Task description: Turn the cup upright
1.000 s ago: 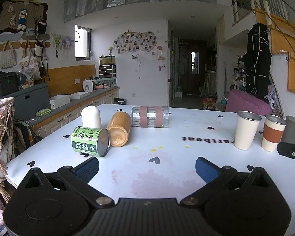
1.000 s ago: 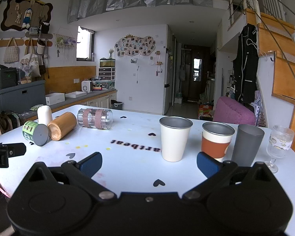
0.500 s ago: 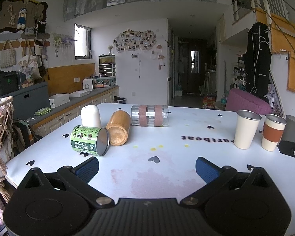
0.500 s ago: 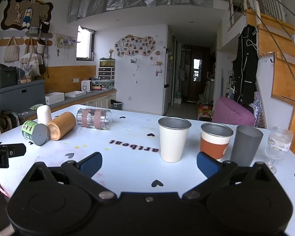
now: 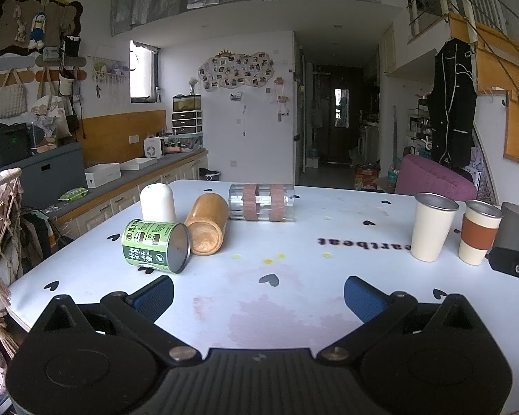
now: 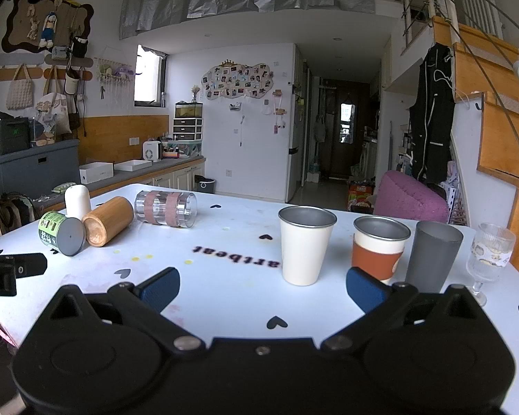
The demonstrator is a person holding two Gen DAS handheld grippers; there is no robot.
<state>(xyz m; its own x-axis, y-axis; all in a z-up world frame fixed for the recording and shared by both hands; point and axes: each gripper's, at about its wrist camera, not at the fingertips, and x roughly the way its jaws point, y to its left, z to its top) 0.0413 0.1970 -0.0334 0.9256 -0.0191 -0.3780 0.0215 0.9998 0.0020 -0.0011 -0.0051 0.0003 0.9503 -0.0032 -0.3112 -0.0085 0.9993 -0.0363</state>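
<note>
Jaws of the left gripper (image 5: 257, 292) stand wide apart with nothing between them, hovering low over the near part of the table (image 5: 294, 311). From this wrist view, three cups lie on their sides at the left: a green can (image 5: 154, 249) with its grey end facing the camera, a wooden cup (image 5: 207, 223) touching it on the right, and a clear cup (image 5: 262, 202) with two pinkish bands farther back. A white cup (image 5: 157, 203) stands behind the can, rounded end up. Which one is meant to be flipped I cannot tell; the can is nearest the left jaws.

Right wrist view: the right gripper (image 6: 262, 285) is likewise spread wide and empty. Ahead of it stand a cream cup (image 6: 304, 245), a brown-sleeved cup (image 6: 379, 247), a grey cup (image 6: 432, 256) and a stemmed glass (image 6: 489, 256), all upright. The fallen group lies well apart to the left, the can (image 6: 60, 232) nearest.

As a judgement: the can and wooden cup look stiff and light, round enough to roll, so a pinch across the middle of the body should hold. The clear cup looks smoother and more slippery; its bands may give better grip.
</note>
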